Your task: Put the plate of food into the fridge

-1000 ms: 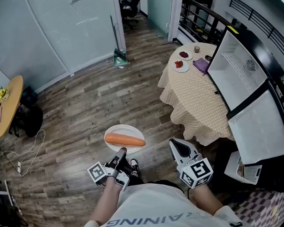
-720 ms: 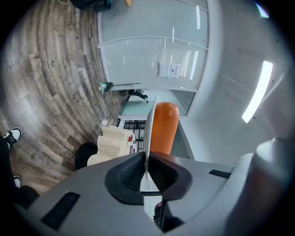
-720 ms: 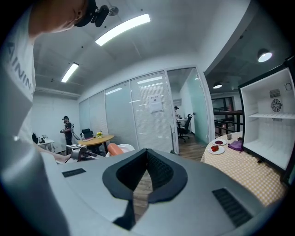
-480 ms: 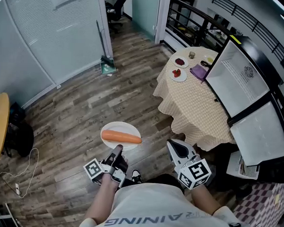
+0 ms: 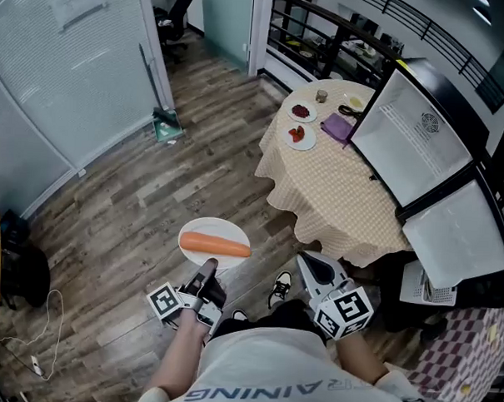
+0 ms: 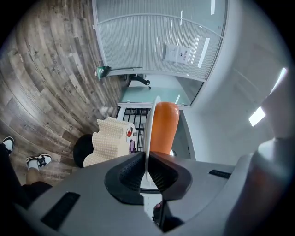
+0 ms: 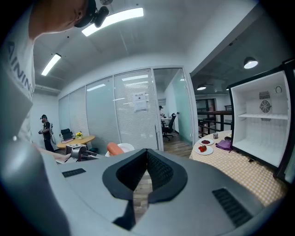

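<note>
A white plate with an orange carrot on it hangs over the wood floor in front of me. My left gripper is shut on the plate's near rim. In the left gripper view the plate shows edge-on between the pads, with the carrot beside it. My right gripper is shut on nothing, to the right of the plate; its pads meet at the tips. The fridge stands open at the right, white inside.
A round table with a checked cloth stands between me and the fridge, bearing two small plates of red food, a purple cloth and a cup. A dustpan leans by the glass wall. Black railing runs behind.
I have walked toward the table and fridge, so both sit nearer and more central. Both grippers came along, the plate still gripped. The yellow table at the left has slid almost out of view.
</note>
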The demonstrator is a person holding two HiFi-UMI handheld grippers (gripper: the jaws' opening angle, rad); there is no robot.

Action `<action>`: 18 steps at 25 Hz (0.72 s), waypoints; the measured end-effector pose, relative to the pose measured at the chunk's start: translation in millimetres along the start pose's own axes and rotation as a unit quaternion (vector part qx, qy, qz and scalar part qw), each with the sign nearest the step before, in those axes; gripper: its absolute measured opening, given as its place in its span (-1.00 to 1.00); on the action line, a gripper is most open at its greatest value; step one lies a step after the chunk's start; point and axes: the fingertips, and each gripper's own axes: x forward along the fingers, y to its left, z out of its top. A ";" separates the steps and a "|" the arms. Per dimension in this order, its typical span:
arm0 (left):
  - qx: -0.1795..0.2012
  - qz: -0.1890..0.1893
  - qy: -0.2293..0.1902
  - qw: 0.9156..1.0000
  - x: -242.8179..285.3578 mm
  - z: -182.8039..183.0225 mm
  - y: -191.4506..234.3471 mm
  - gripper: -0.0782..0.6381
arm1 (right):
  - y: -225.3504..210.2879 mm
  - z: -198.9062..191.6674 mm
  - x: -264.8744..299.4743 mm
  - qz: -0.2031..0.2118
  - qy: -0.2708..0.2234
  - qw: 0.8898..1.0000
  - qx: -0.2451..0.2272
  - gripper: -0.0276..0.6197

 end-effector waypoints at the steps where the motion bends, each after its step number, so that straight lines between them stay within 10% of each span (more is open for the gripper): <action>1: 0.002 0.002 0.007 1.000 7.2 0.9 -0.2 -0.70 | -5.5 0.8 3.2 -0.005 -0.002 1.000 0.005 -0.85; 18: 0.017 0.016 0.054 0.998 192.5 -5.9 -13.5 -0.71 | -174.3 33.9 42.2 -0.051 -0.027 0.998 0.034 -0.85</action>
